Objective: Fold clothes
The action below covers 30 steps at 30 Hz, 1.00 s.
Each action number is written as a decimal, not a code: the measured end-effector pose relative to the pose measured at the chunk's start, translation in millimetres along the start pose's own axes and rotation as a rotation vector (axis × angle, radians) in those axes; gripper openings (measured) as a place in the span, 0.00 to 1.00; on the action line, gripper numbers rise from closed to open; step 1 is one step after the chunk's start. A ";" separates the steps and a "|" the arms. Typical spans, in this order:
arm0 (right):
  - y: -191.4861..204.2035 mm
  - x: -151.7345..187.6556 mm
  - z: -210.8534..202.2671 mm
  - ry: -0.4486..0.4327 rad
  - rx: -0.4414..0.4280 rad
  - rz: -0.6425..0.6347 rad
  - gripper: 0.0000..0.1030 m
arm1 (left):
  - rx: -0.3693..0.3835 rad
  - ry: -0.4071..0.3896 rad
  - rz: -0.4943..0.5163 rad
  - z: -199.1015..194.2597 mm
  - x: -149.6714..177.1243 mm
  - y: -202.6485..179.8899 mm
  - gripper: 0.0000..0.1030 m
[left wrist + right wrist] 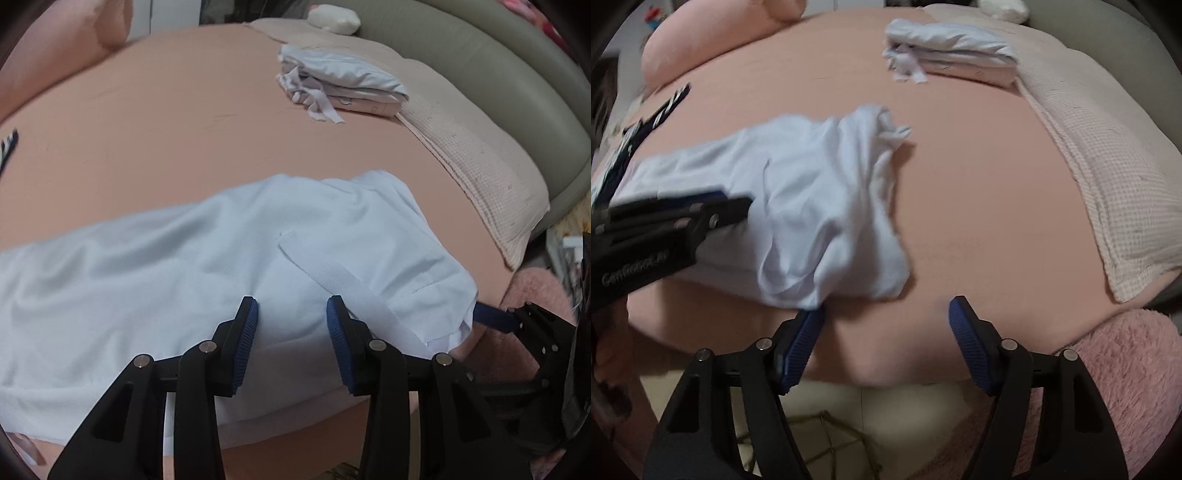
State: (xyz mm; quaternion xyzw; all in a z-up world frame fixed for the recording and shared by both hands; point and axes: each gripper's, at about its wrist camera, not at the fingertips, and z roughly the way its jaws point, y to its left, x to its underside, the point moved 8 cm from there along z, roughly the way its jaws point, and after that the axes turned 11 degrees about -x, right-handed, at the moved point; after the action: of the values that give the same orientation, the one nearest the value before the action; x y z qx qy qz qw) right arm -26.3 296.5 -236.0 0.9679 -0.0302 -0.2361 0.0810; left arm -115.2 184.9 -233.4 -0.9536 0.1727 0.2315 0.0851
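A pale blue garment (pixel 184 266) lies spread and rumpled on the peach bed sheet (pixel 166 129), with a white fabric strip (pixel 332 280) across its right part. My left gripper (pixel 291 310) hovers over its near half. The jaws stand apart, with cloth showing in the gap but not pinched. In the right wrist view the same garment (pixel 820 192) is bunched in folds, and the left gripper (pixel 701 214) reaches over it from the left. My right gripper (pixel 886 314) is open over bare sheet, its left fingertip (pixel 812 321) at the garment's near corner.
A folded stack of pale clothes (pixel 343 88) sits at the back beside a pink waffle blanket (pixel 480 173). A grey-green headboard (pixel 498 66) curves along the right. A pink pillow (pixel 713 37), a dark striped item (pixel 665 107) and a fluffy pink cover (pixel 1126 369) lie at the edges.
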 end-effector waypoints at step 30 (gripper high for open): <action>-20.9 -9.5 -18.6 -0.072 -0.010 0.055 0.68 | -0.030 -0.069 0.065 -16.4 23.1 -16.5 0.44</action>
State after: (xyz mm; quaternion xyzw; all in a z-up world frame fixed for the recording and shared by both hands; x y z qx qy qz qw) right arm -25.7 320.7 -219.0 0.9571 -0.0587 -0.2688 0.0911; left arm -83.1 189.5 -228.5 -0.9401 0.1971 0.2695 0.0693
